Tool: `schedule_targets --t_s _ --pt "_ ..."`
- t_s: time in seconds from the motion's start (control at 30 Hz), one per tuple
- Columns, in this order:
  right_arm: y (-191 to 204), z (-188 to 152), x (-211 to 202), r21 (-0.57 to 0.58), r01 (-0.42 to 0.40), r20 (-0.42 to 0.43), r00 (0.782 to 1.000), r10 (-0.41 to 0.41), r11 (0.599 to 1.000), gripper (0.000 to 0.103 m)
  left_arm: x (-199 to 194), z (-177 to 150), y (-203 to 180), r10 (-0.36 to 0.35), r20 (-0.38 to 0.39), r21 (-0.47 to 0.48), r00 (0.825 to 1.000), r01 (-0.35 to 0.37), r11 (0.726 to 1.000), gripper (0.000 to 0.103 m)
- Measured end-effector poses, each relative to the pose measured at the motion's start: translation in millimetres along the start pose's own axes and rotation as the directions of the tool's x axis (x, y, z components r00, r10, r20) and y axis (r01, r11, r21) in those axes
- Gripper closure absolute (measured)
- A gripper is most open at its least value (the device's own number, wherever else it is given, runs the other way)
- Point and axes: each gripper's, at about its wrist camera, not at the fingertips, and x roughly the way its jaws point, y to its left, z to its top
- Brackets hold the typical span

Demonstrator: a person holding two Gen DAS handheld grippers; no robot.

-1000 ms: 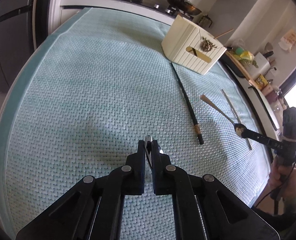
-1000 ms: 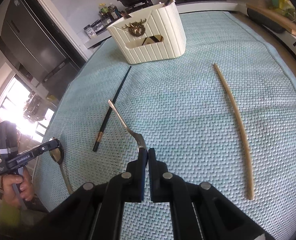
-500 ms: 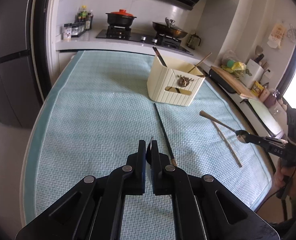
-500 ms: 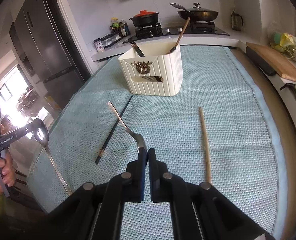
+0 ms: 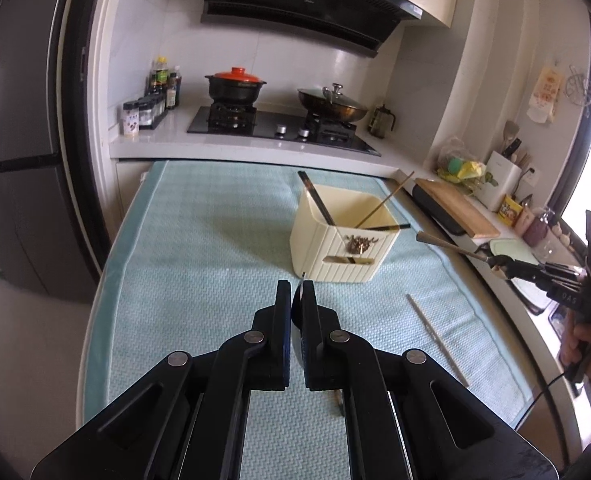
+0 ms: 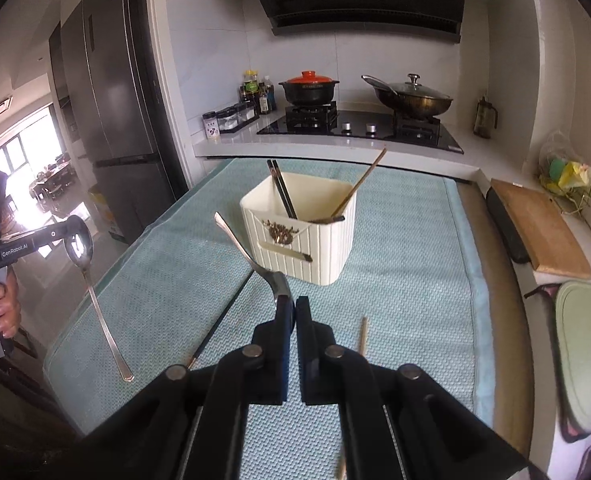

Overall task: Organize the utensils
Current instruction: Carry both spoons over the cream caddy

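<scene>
My left gripper (image 5: 295, 292) is shut on the bowl of a metal spoon (image 6: 95, 300), whose handle hangs down over the mat's left edge. In its own view the spoon (image 5: 297, 304) shows only edge-on between the jaws. My right gripper (image 6: 294, 304) is shut on the head of a metal fork (image 6: 255, 260), handle pointing up and left. Both are held above the teal mat (image 5: 199, 260), short of the cream utensil holder (image 6: 299, 232), which holds black chopsticks and a wooden one. A black chopstick (image 6: 219, 320) and a wooden chopstick (image 5: 435, 336) lie on the mat.
Behind the mat runs a counter with a stove, a red-lidded pot (image 5: 235, 84) and a lidded wok (image 5: 331, 100). A dark fridge (image 6: 111, 100) stands at the left. A wooden cutting board (image 6: 543, 228) and a green board lie along the right counter.
Both grippers have risen from the mat, carrying the spoon and the fork. The views have tilted up, so the holder and the stove now sit in the middle.
</scene>
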Motion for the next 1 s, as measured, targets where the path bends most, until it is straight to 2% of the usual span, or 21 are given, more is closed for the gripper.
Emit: schedule_targets --t_s 0.37,0.57,0.8,1.0 --pt "-1.9 56.7 -9.9 -0.120 0.048 0.022 0.999 -0.045 0.992 0.100 -2.2 81.8 -12.9 0.002 0.095 0.053 0.995 -0.007 0.999 0.101" --pt "-6.4 77.6 -8.0 -0.142 0.052 0.029 0.998 -0.048 0.989 0.100 12.8 115.3 -26.9 0.015 0.110 0.091 0.994 -0.025 0.996 0.101" --pt "-19.7 103.5 10.5 -0.117 0.038 0.017 0.999 -0.036 0.992 0.100 38.6 150.5 -50.1 0.024 0.116 0.129 0.993 -0.039 0.991 0.101" --pt "-29.6 135.5 33.9 -0.122 0.054 -0.003 0.998 -0.055 0.991 0.100 51.5 202.8 -62.9 0.027 0.161 0.138 0.987 -0.050 0.989 0.101"
